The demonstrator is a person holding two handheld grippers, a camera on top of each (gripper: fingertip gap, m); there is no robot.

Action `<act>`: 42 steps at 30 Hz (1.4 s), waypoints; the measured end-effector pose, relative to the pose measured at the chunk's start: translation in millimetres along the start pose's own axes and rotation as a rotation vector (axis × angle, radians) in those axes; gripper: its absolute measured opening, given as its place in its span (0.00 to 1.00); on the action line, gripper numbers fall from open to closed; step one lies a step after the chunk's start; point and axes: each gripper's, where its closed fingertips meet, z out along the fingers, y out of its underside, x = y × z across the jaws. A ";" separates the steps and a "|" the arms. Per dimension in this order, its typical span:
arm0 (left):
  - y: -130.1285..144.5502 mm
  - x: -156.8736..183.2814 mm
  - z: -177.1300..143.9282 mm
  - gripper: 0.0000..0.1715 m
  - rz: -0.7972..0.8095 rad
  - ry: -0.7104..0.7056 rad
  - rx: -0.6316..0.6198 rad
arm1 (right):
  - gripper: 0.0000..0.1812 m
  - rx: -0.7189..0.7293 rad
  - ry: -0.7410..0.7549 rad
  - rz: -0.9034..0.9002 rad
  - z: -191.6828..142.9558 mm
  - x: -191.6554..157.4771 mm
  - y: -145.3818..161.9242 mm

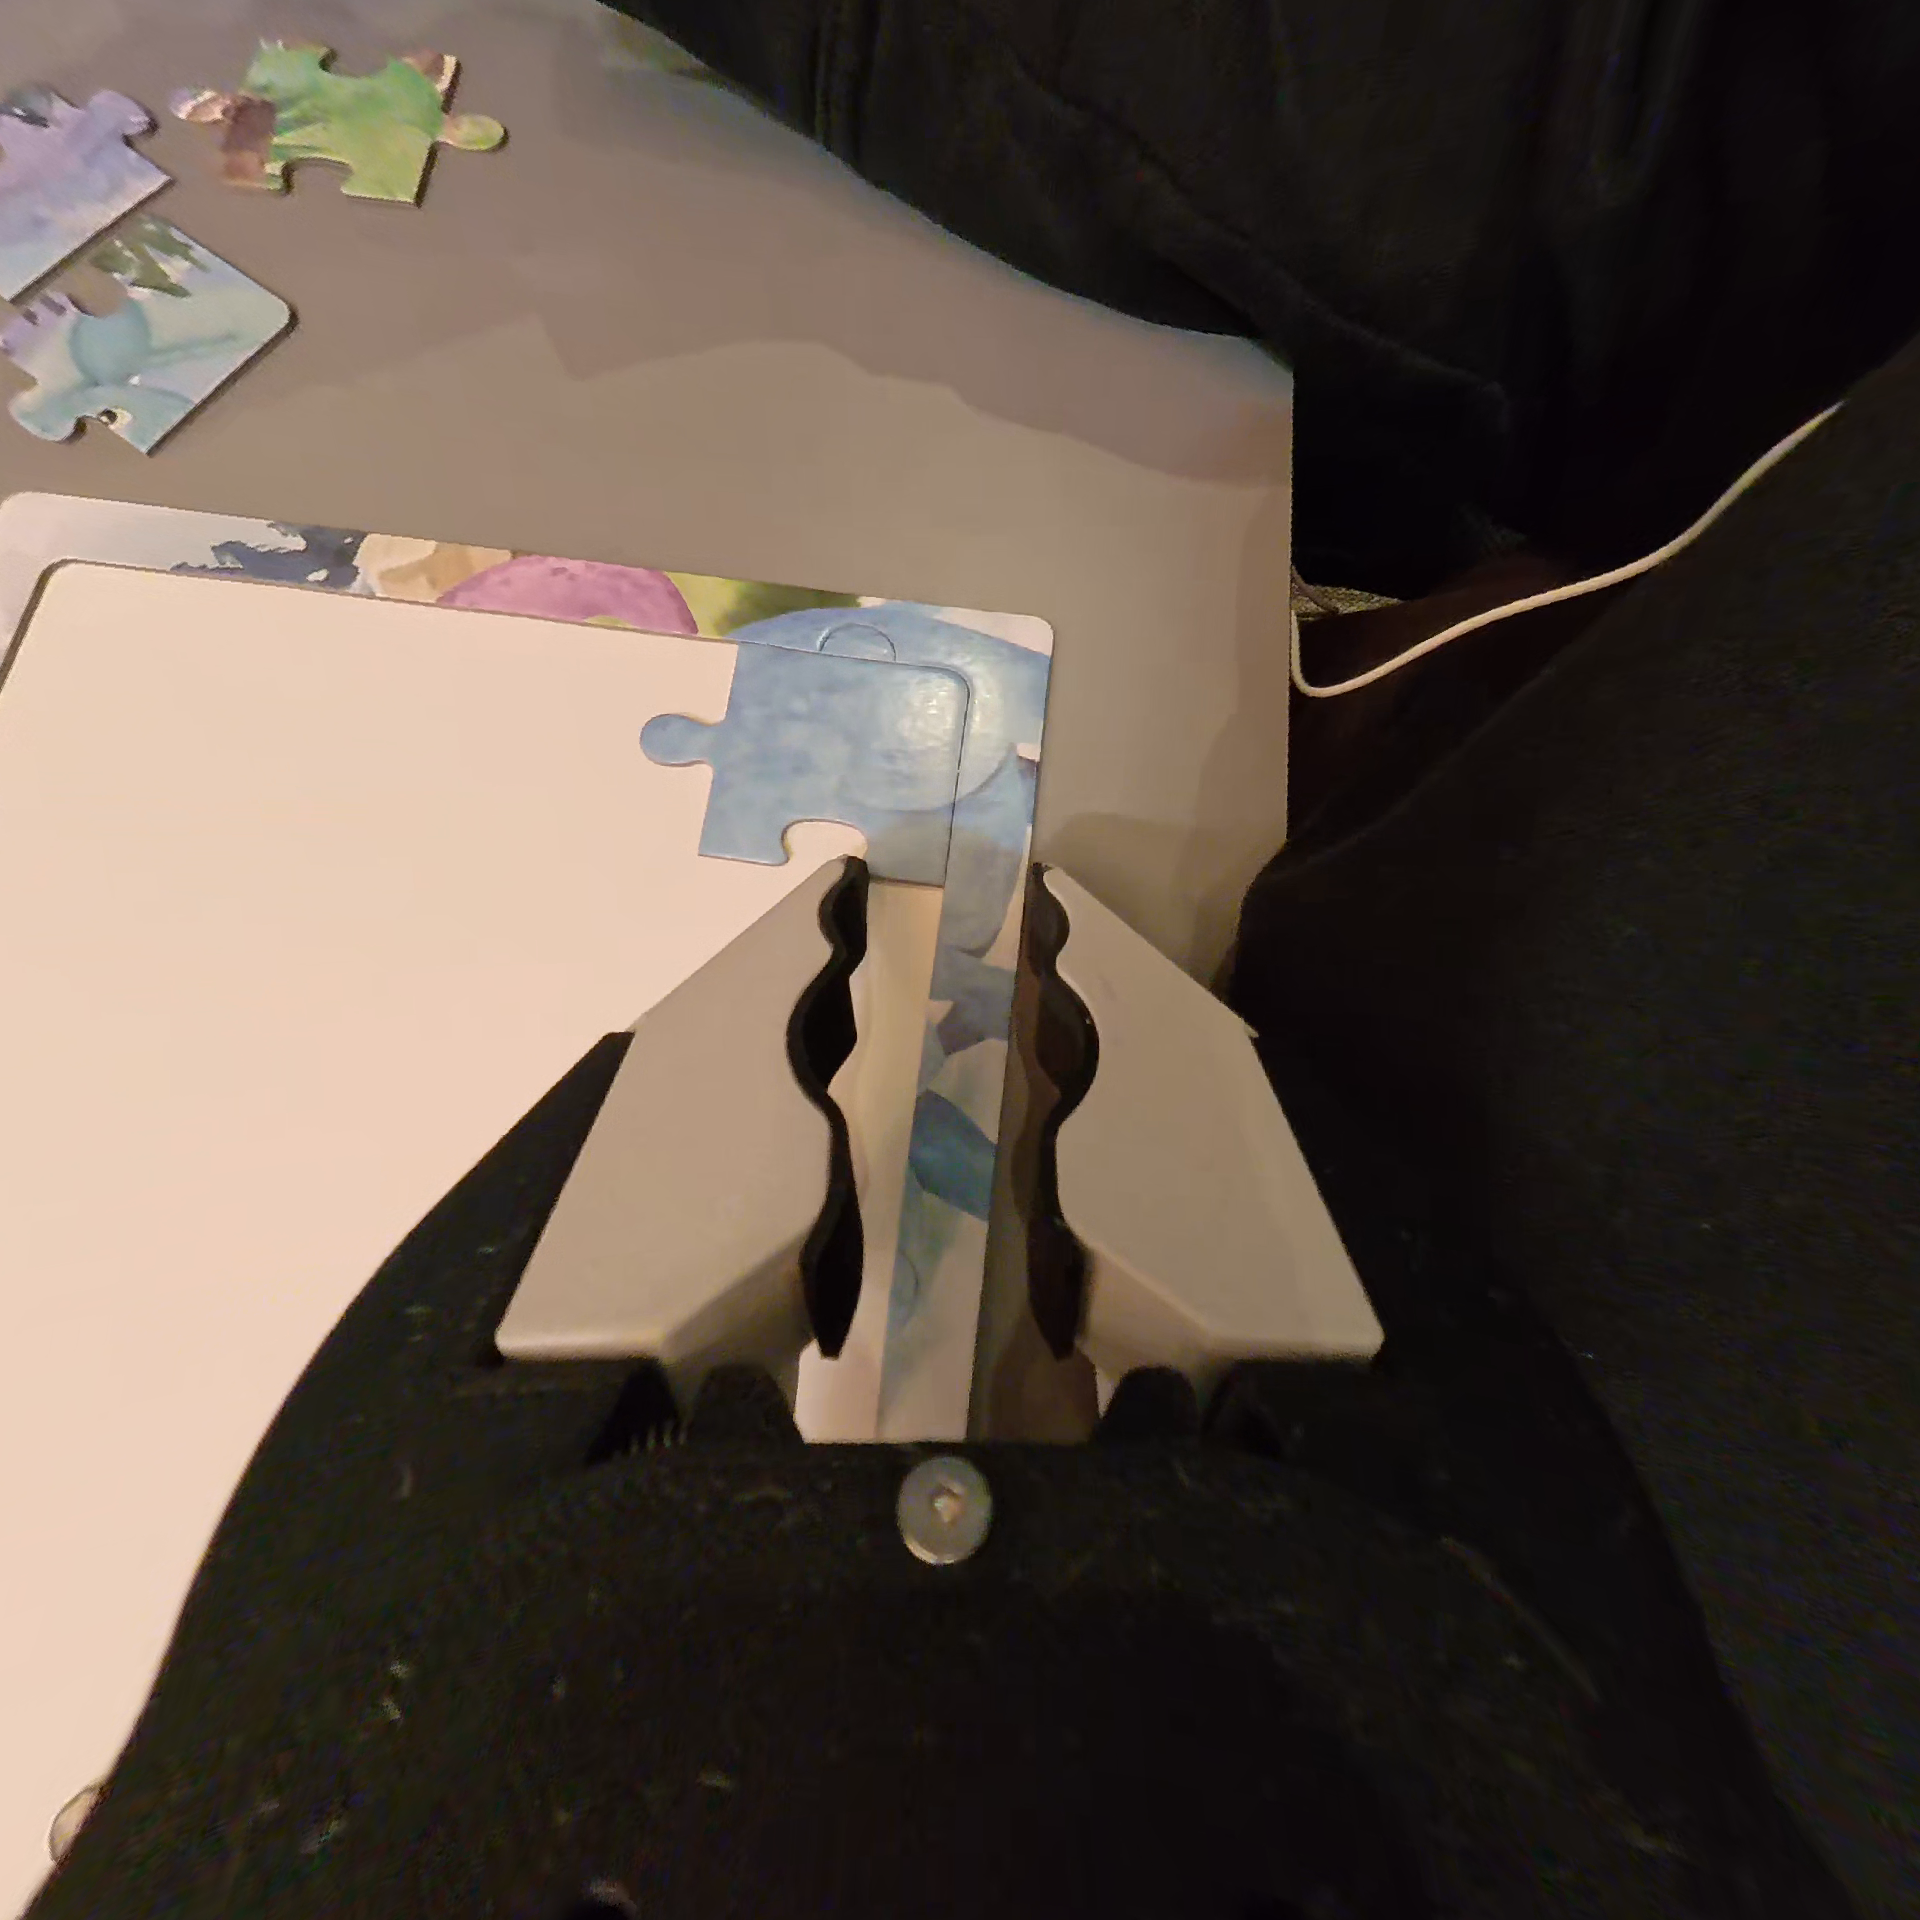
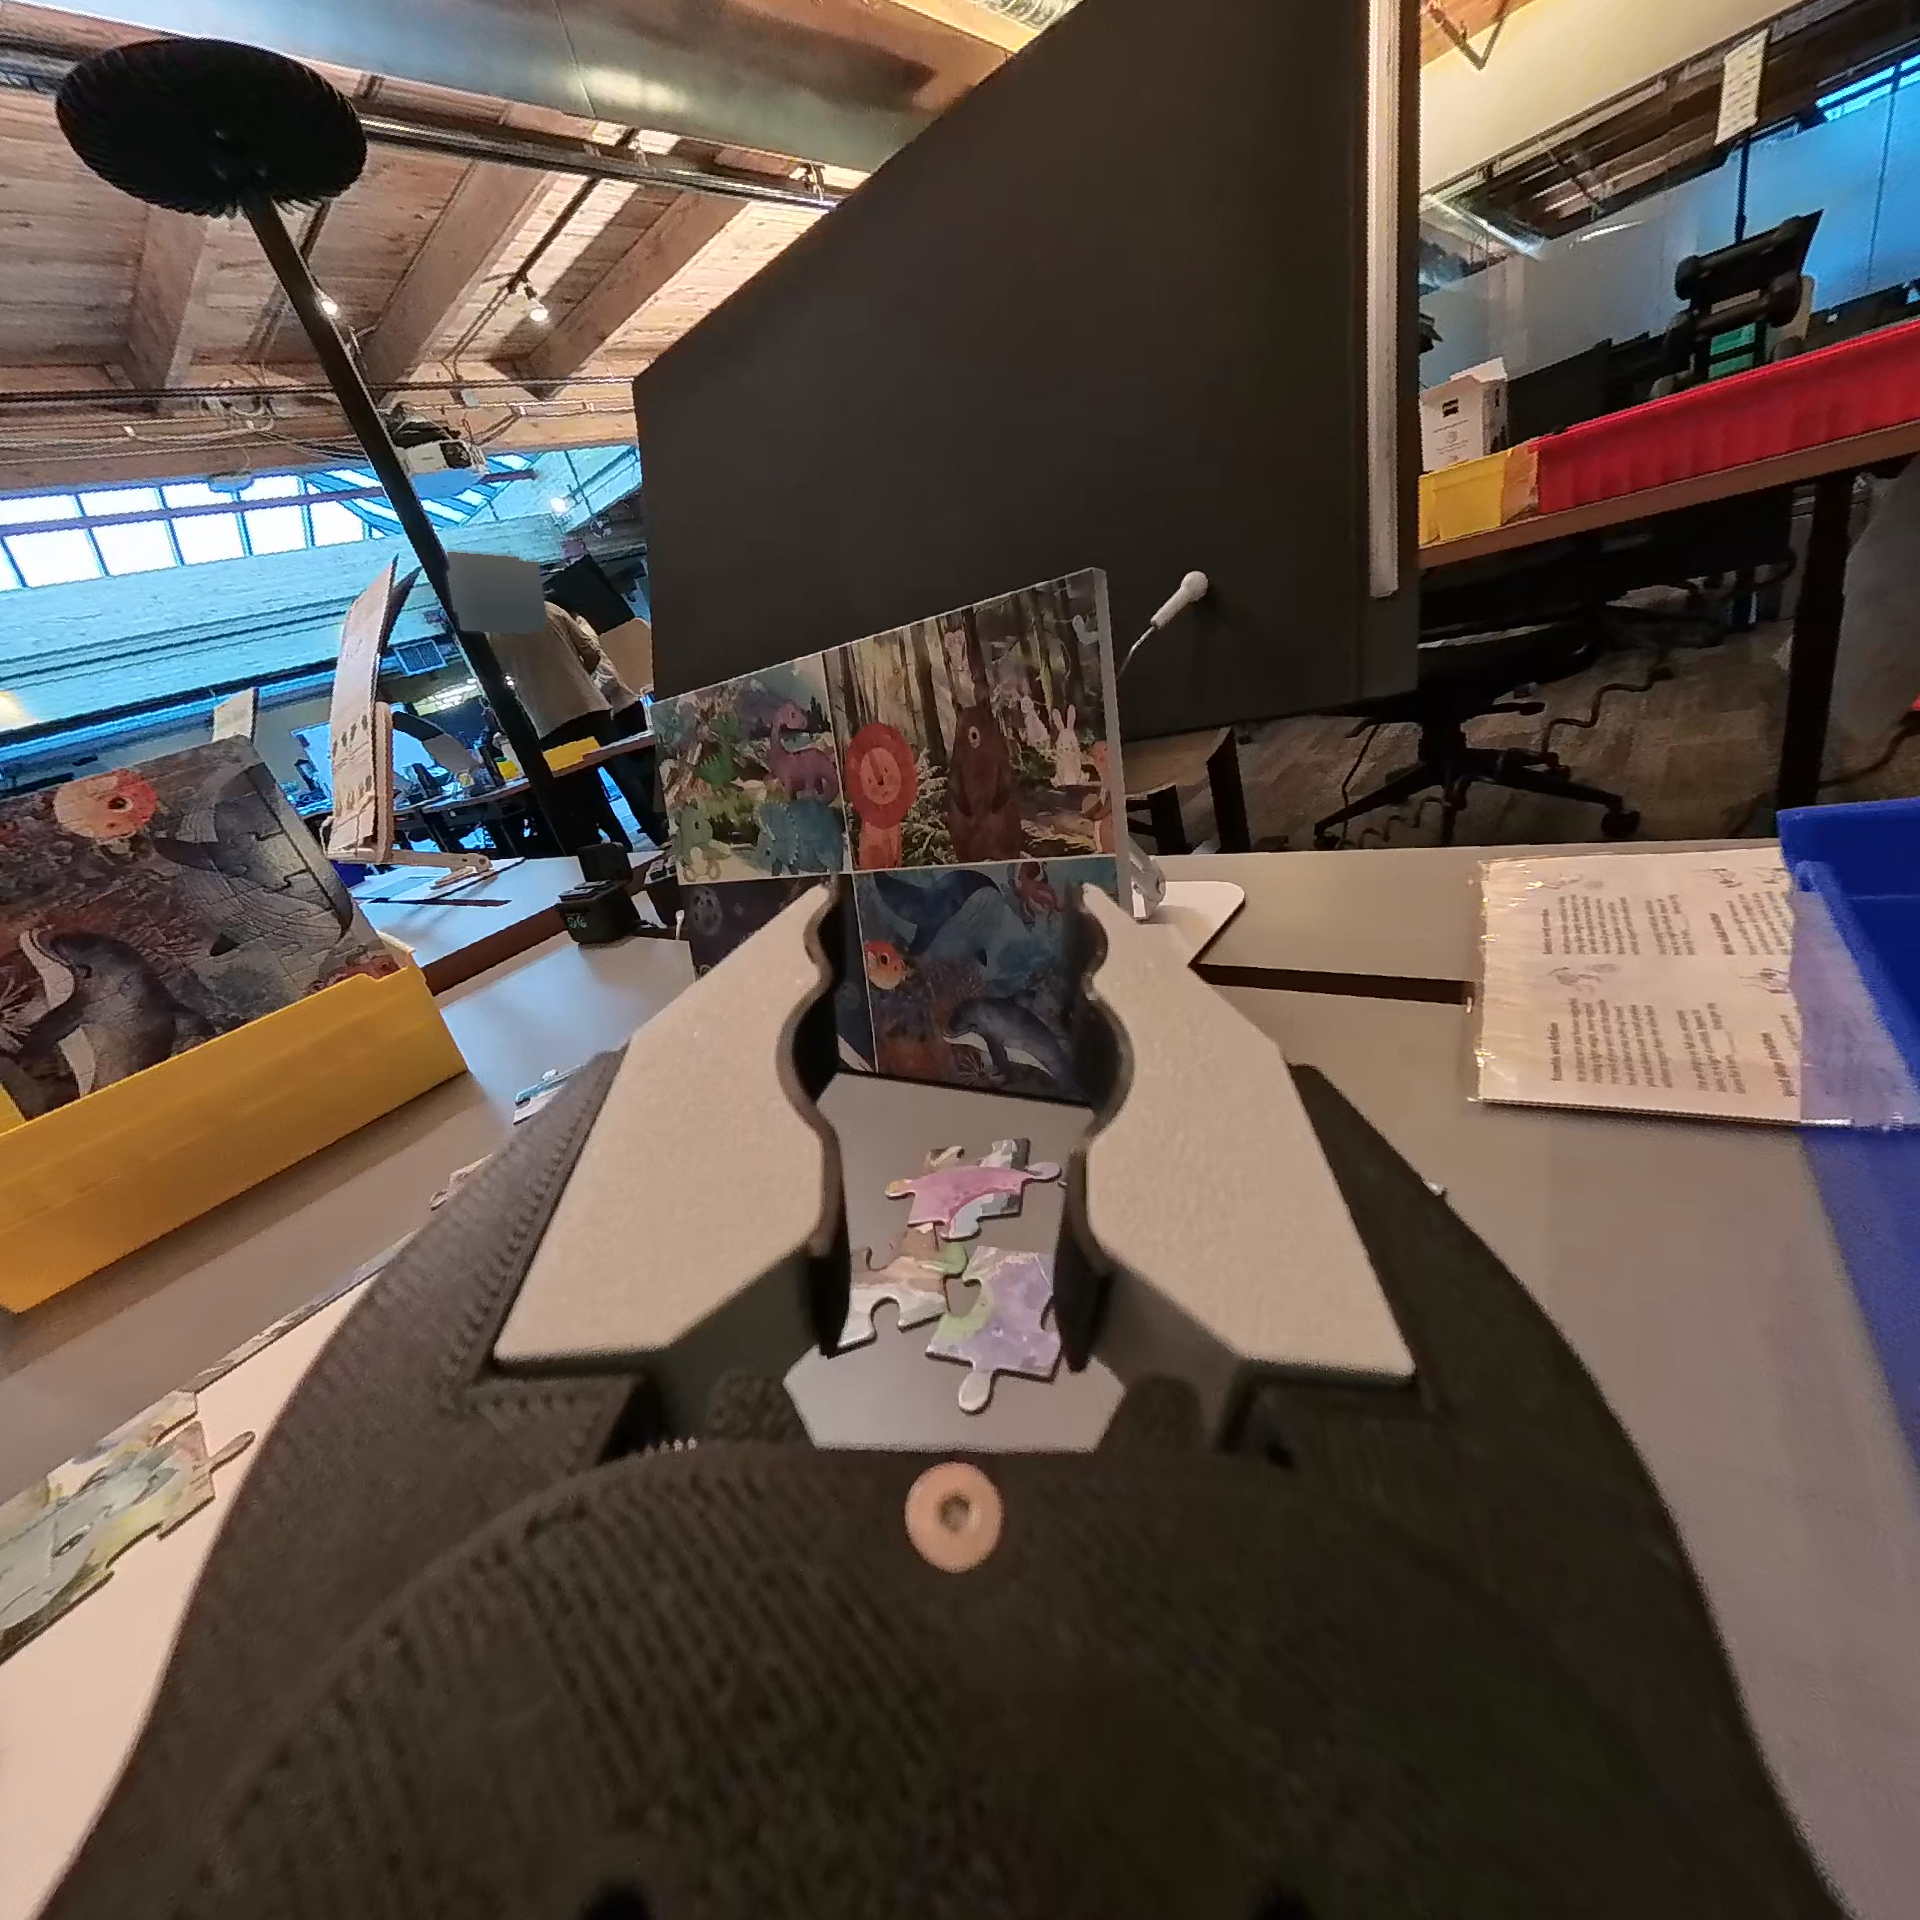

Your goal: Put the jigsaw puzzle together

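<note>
Down on the table lies the puzzle tray, with one piece seated in its far right corner. The left gripper sits just before that piece, straddling the tray's right border. Three loose pieces lie beyond the tray, to the far left. Over by the right gripper, three more pieces lie clustered on the table between its fingers, the picture box standing upright behind them. A bin sits to the left, a printed sheet to the right, a divider panel behind the box.
</note>
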 end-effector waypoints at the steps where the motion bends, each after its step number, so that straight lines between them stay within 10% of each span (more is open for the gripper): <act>1: 0.0 0.0 0.0 0.17 -0.001 0.001 0.000 | 0.22 -0.001 0.000 0.001 0.0 0.2 0.3; 42: 13.5 -42.2 -15.6 0.17 -0.065 -0.015 0.003 | 0.22 -0.006 -0.023 0.011 1.6 -6.0 0.3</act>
